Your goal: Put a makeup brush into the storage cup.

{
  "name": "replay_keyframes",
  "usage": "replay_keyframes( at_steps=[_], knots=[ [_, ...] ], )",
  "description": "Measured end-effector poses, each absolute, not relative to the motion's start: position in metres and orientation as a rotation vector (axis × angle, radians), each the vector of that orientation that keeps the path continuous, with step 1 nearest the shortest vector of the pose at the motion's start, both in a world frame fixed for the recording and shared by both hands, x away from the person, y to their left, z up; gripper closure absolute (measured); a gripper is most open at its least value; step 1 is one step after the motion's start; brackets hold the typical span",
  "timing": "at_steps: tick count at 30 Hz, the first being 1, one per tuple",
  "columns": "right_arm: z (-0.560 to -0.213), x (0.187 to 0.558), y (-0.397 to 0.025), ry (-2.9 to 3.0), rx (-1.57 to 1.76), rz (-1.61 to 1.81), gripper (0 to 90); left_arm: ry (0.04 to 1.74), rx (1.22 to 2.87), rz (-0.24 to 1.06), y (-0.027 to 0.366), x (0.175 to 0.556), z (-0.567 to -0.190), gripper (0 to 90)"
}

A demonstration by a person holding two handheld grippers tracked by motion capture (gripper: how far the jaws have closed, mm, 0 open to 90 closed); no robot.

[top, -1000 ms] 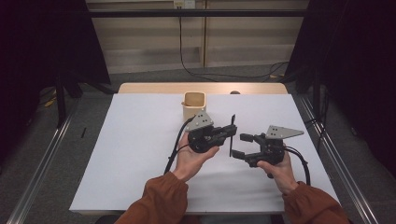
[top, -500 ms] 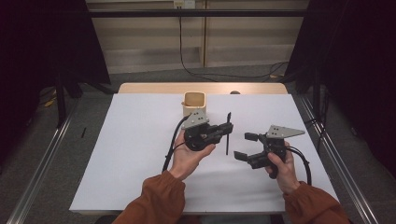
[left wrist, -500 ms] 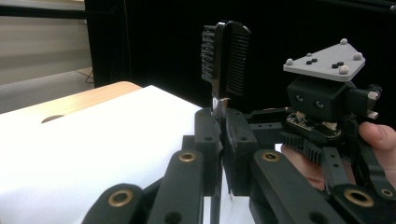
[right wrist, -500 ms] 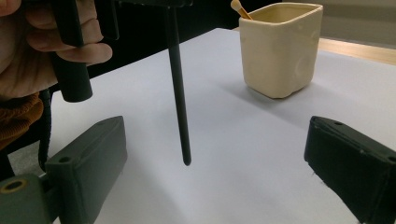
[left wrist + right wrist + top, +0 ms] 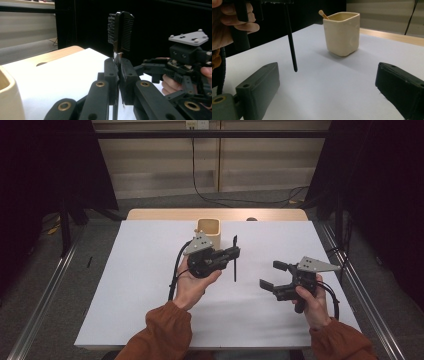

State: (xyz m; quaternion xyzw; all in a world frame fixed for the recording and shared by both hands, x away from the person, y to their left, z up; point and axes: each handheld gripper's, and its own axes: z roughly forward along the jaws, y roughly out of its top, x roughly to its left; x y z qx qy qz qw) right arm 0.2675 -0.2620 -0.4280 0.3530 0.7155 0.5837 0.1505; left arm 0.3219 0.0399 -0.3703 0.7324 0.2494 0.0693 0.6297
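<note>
- Left tongs [image 5: 235,253] clamped on a black brush [image 5: 234,260], jaws pressed tight against its handle just under the bristle head.
- Left gripper view: brush [image 5: 120,31] stands upright out of the closed left tongs [image 5: 118,65], bristle head on top, dark background behind it.
- High view: brush held above the surface, near mid-table, handle pointing toward the person, head toward the far edge.
- Right gripper view: brush handle [image 5: 290,40] hangs down, tip close to the white cover; touching or just above, cannot tell.
- Left hand [image 5: 192,282] wraps the left gripper body from below, orange sleeve [image 5: 162,332] behind it.
- Right tongs [image 5: 272,275] wide open, nothing between the jaws, pointing left toward the brush, well apart from it.
- Right gripper view: both black jaws spread at bottom corners, right tongs [image 5: 327,82] gap shows bare white cover.
- Right hand [image 5: 312,300] grips the right gripper handle, grey three-cornered plate on top.
- Cream cup [image 5: 208,231] stands upright at the far middle of the surface, just beyond the left gripper.
- Right gripper view: cup [image 5: 342,33] has a wooden stick [image 5: 322,14] leaning out at its rim.
- White cover [image 5: 140,270] spreads over most of the surface; wood strip [image 5: 165,214] shows along the far edge.
- Cable [image 5: 175,275] trails from the left gripper toward the person.
</note>
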Motion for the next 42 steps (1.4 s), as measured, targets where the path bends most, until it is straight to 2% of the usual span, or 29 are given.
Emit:
replay_keyframes(
  at_steps=[30, 42],
  knots=[
    [-0.439, 0.226, -0.299, 1.953, 1.105, 1.562, 1.4, 0.657, 1.642, 0.223, 0.086, 0.341, -0.357, 85.6],
    [-0.440, 0.226, -0.301, 1.941, 1.106, 1.563, 2.0, 0.694, 1.638, 0.251, 0.097, 0.358, -0.349, 85.6]
  ],
)
